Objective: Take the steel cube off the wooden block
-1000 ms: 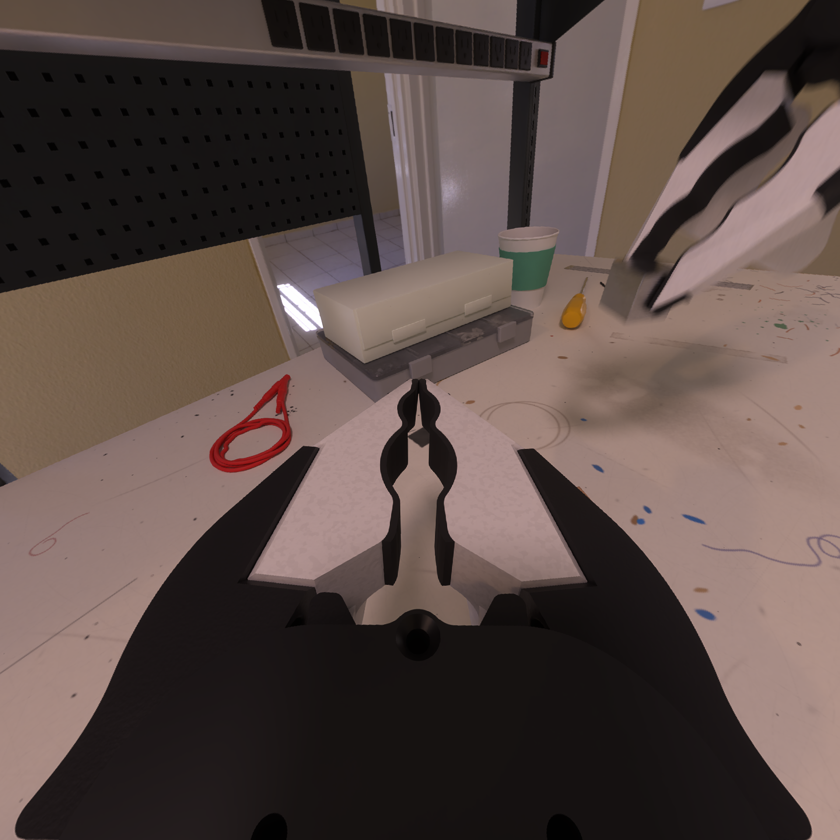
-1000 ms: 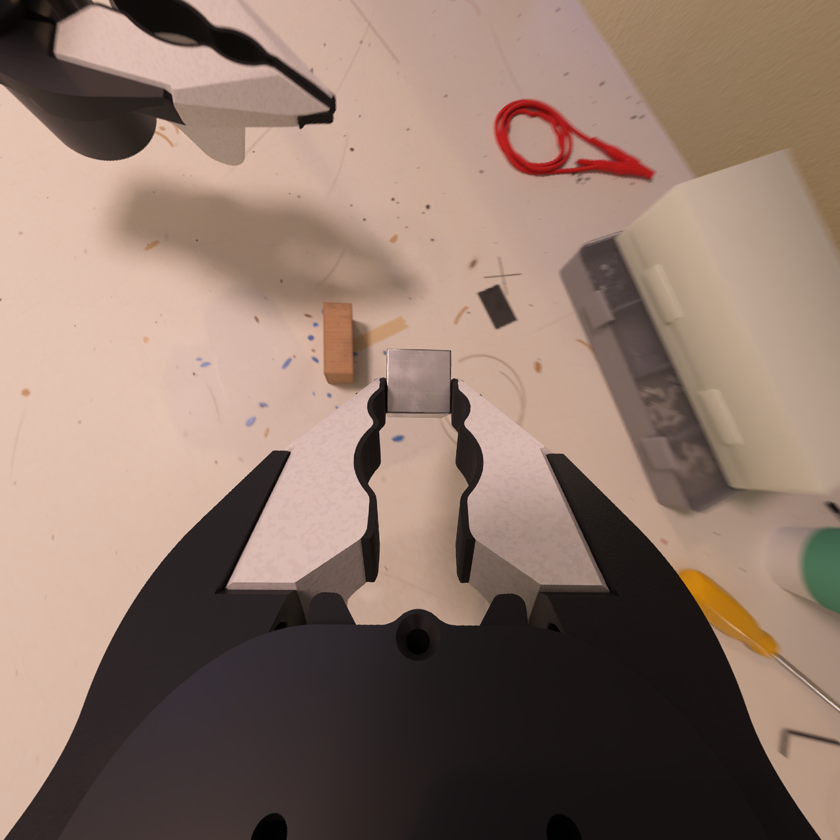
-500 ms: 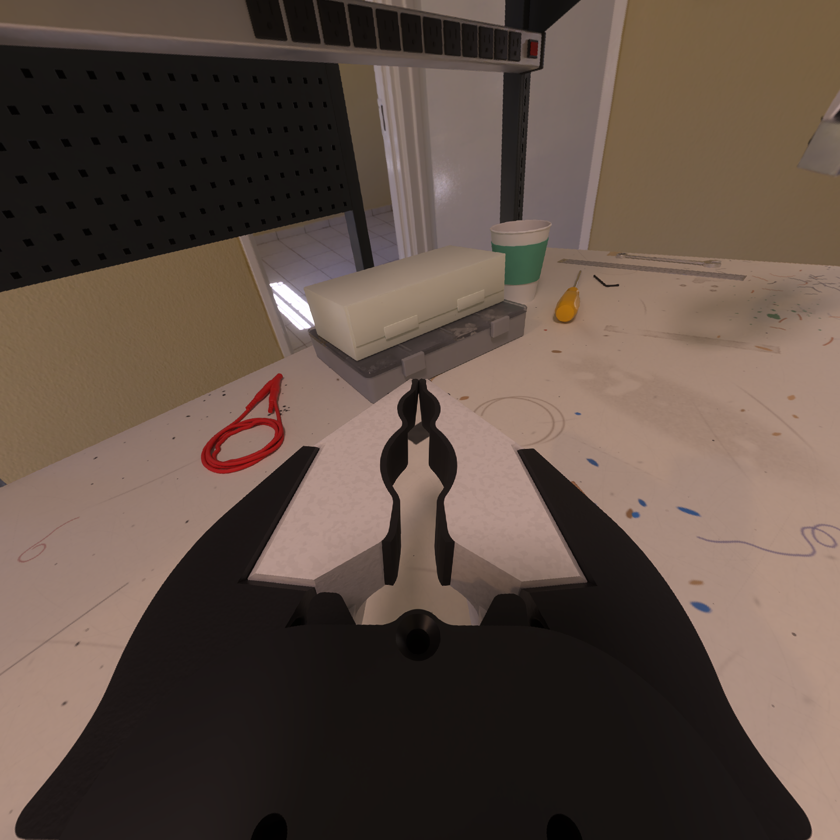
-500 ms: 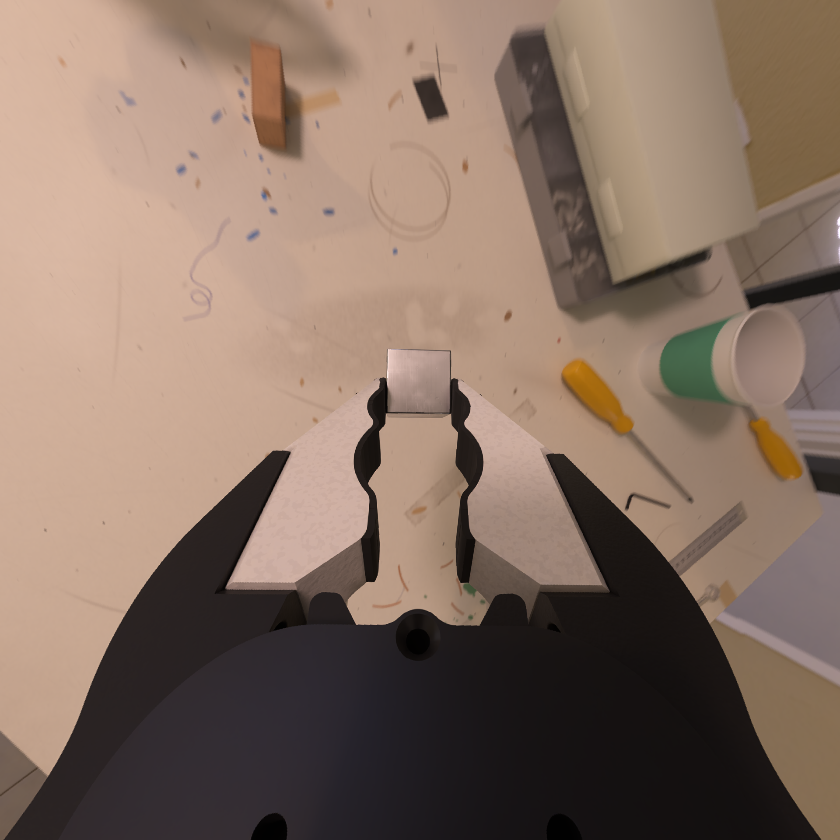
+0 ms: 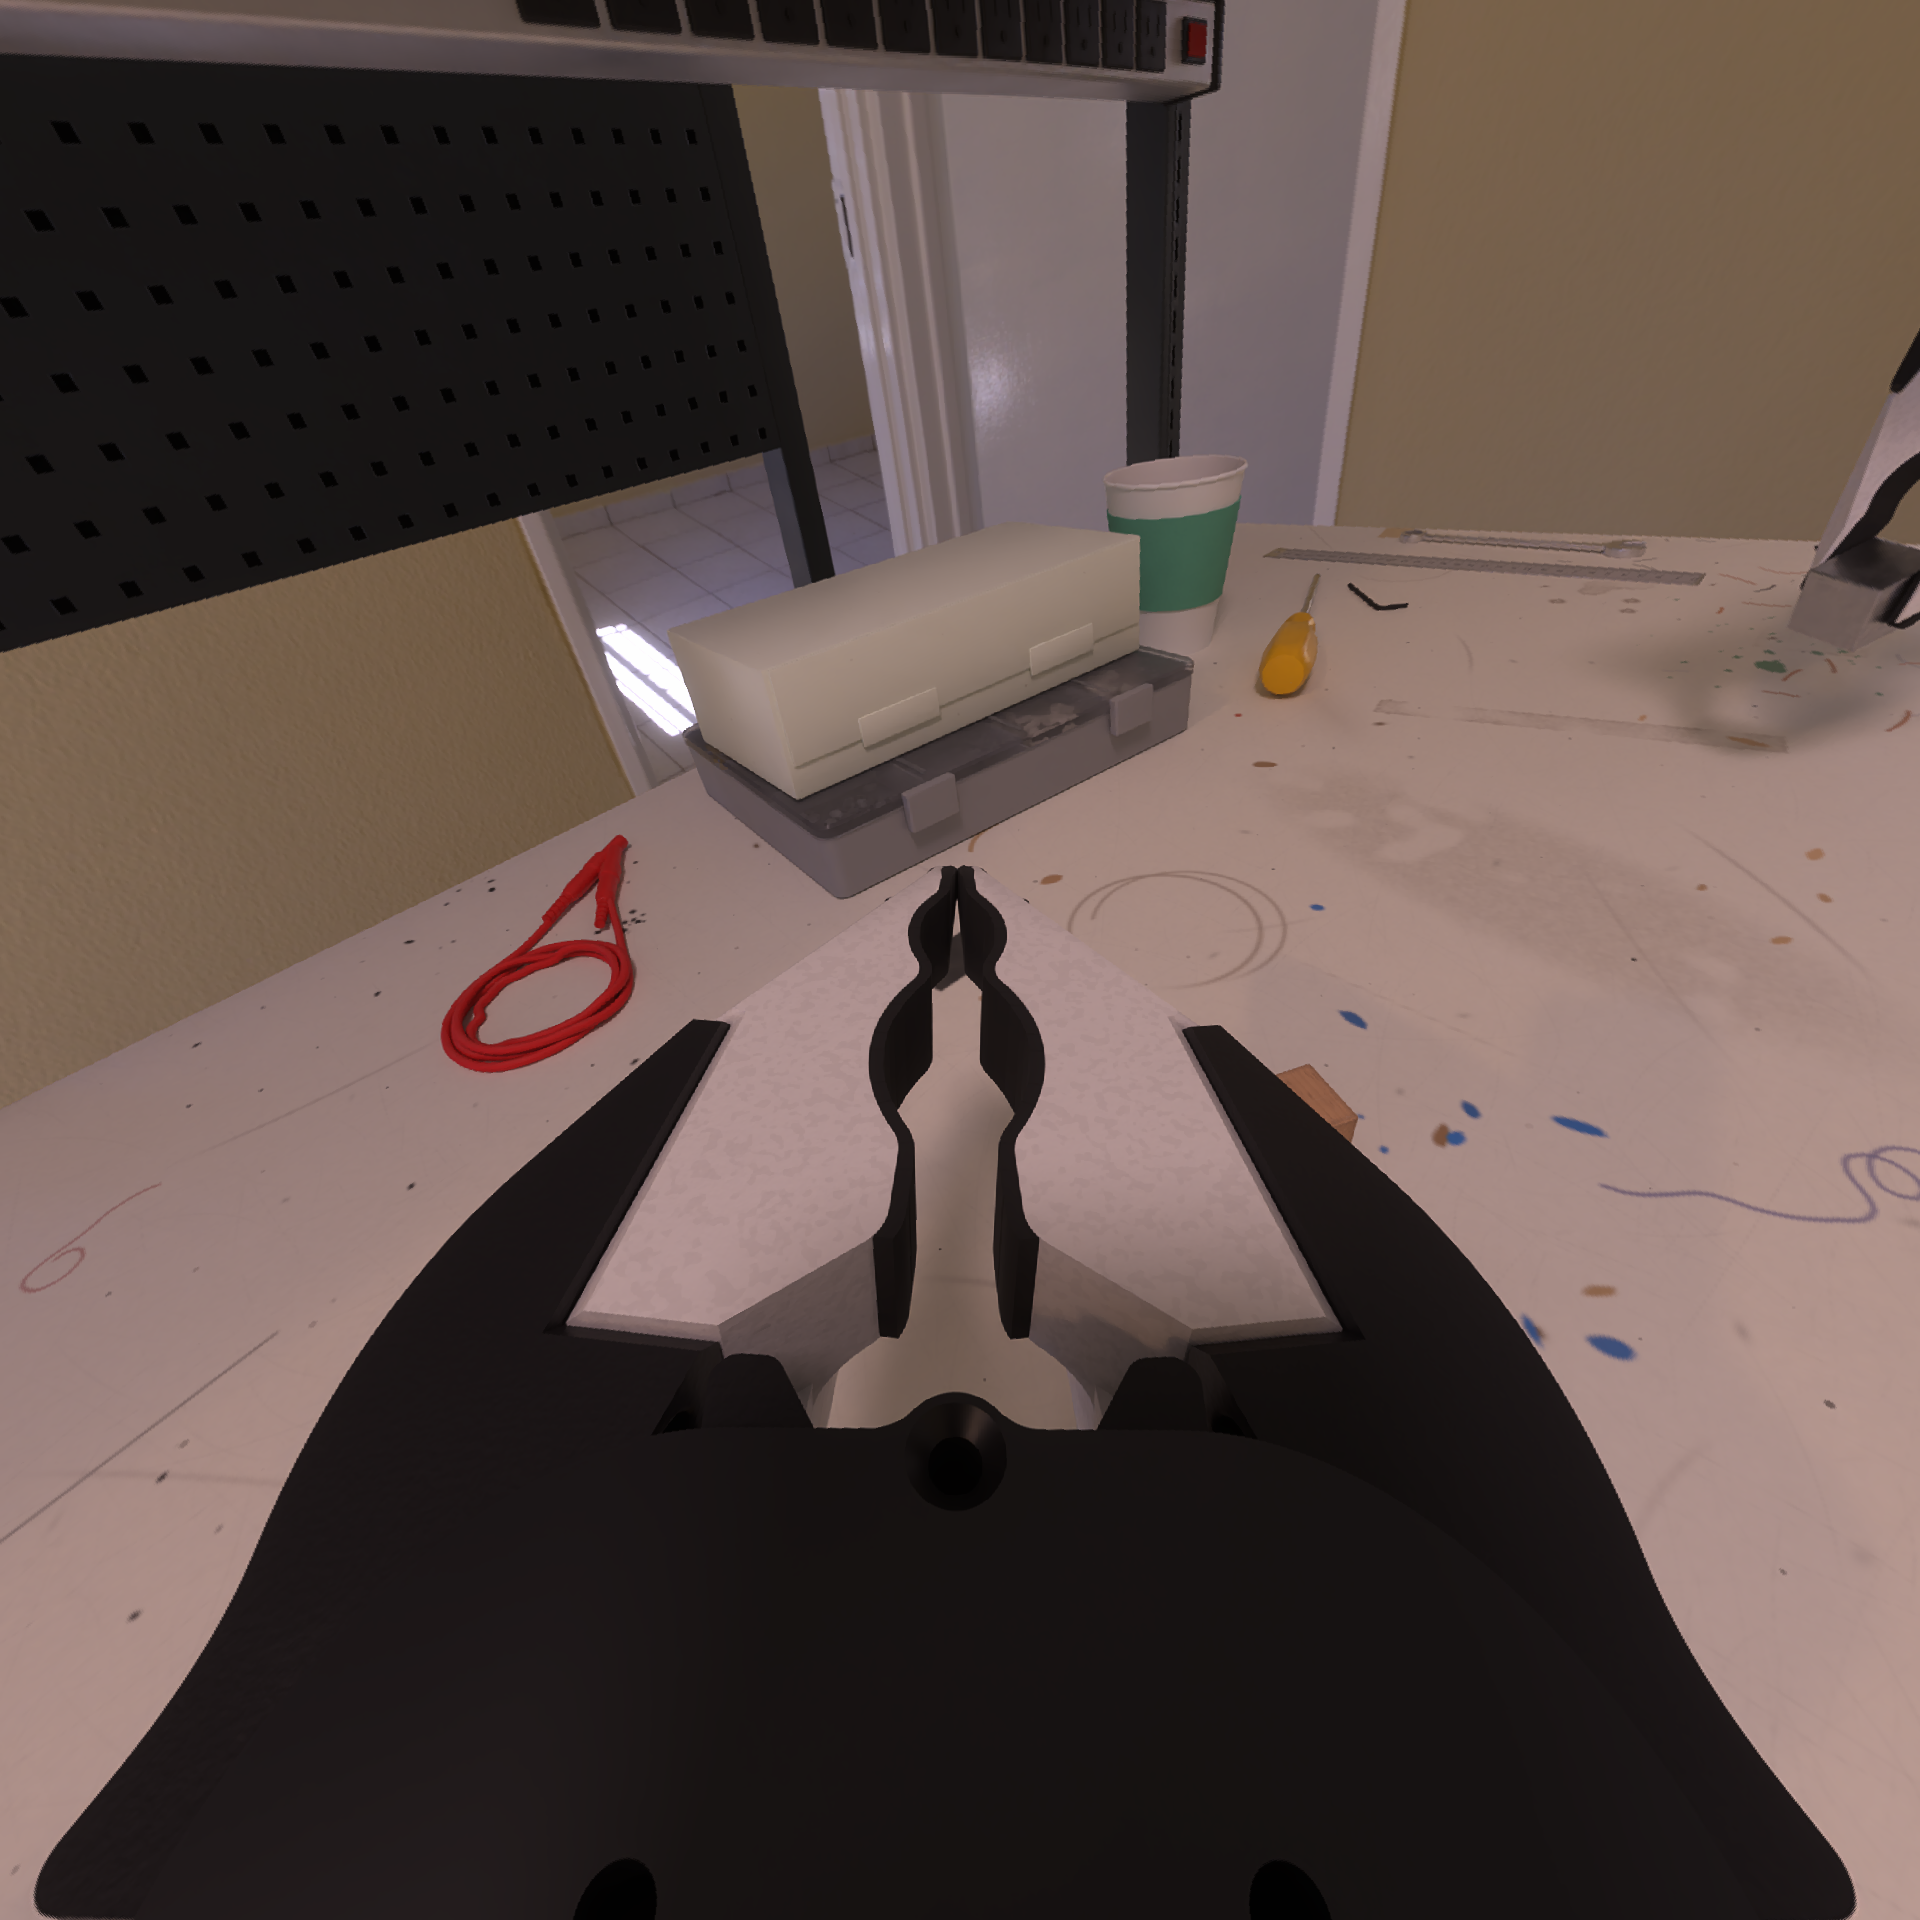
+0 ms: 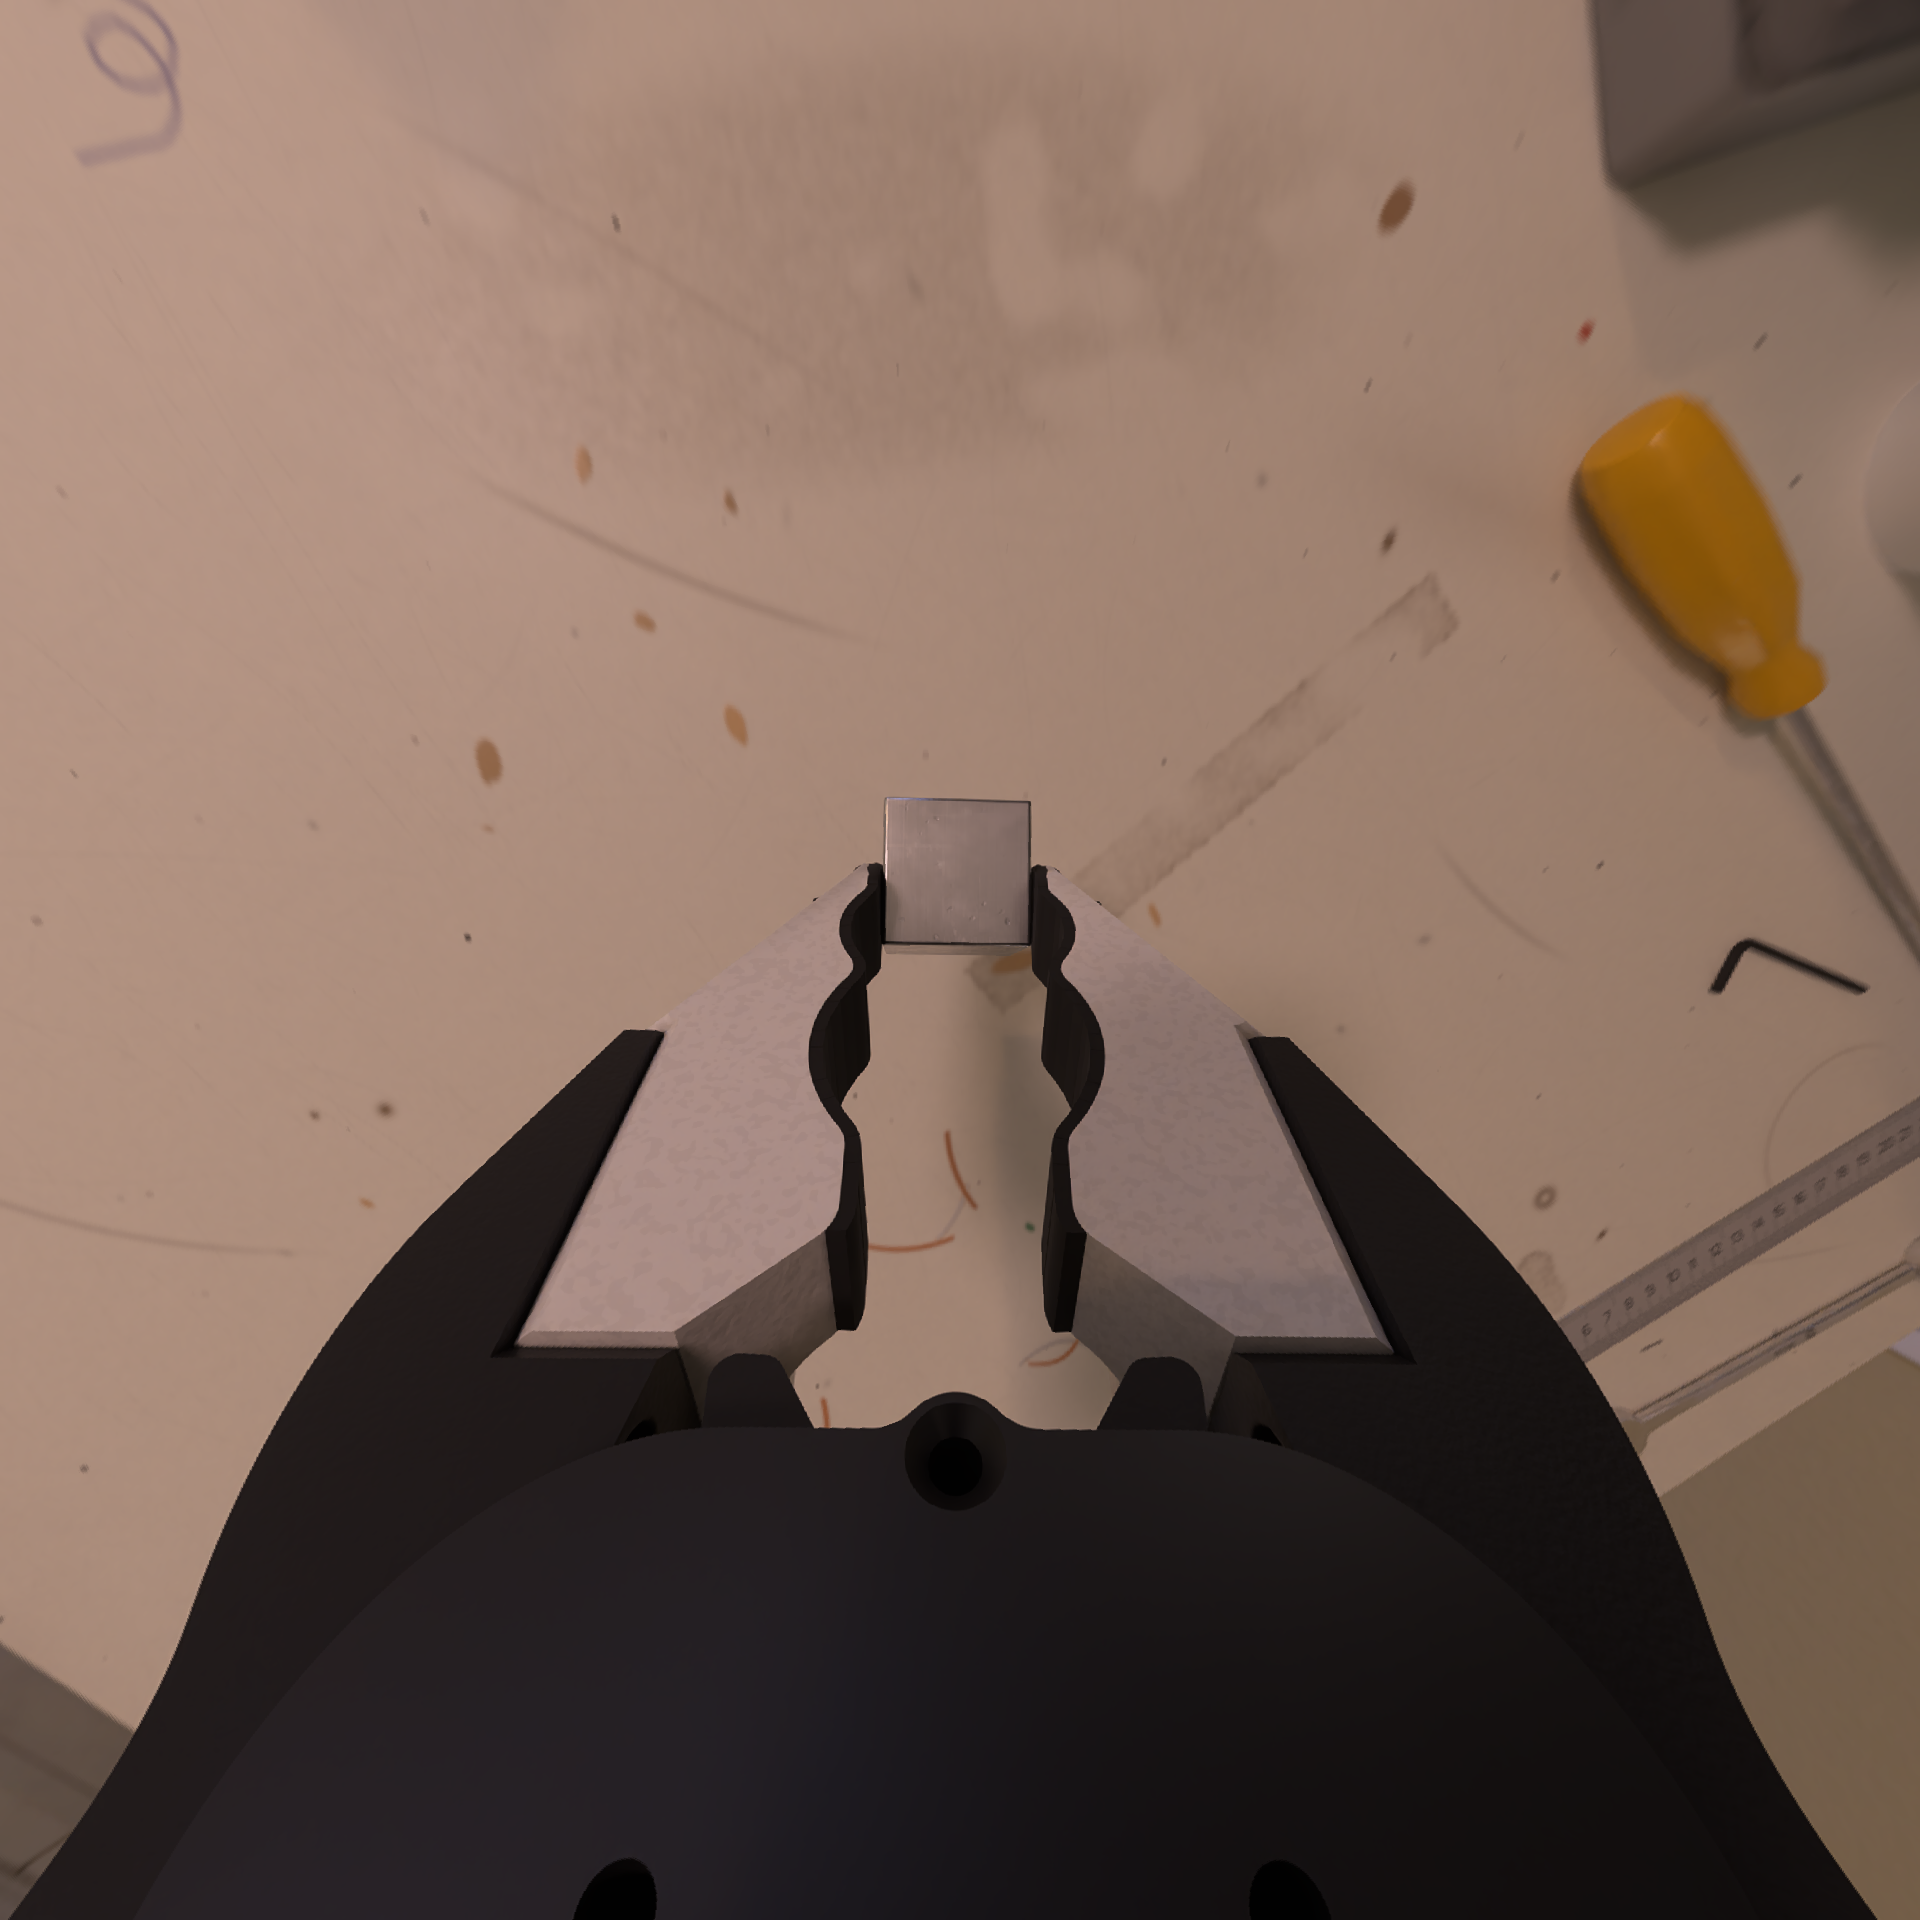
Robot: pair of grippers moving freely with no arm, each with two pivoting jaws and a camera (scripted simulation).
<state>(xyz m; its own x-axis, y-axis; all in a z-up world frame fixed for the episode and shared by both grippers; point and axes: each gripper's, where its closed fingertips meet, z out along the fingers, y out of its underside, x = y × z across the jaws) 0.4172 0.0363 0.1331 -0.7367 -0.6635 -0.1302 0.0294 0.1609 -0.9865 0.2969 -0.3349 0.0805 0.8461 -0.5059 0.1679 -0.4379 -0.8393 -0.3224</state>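
Observation:
My right gripper [image 6: 957, 883] is shut on the steel cube [image 6: 957, 871], gripped between its fingertips close above the workbench top. In the left wrist view the cube [image 5: 1851, 613] shows at the far right edge, low over the bench, held by the right gripper [image 5: 1883, 613]. The wooden block [image 5: 1322, 1103] lies on the bench, mostly hidden behind my left gripper's right finger; only a corner shows. My left gripper [image 5: 957, 883] is shut and empty, hovering over the bench.
A cream case on a grey parts box [image 5: 935, 686], a green-banded paper cup [image 5: 1179, 556], a yellow screwdriver [image 6: 1704, 561], a hex key [image 6: 1782, 971], a steel ruler [image 6: 1756, 1236] and a red cable [image 5: 551, 987] lie on the bench. A black pegboard [image 5: 364, 312] stands at back left.
My right gripper carried the steel cube away from the wooden block toward the screwdriver side and dropped close to the bench. The left gripper stayed shut and shifted slightly, exposing the block's corner.

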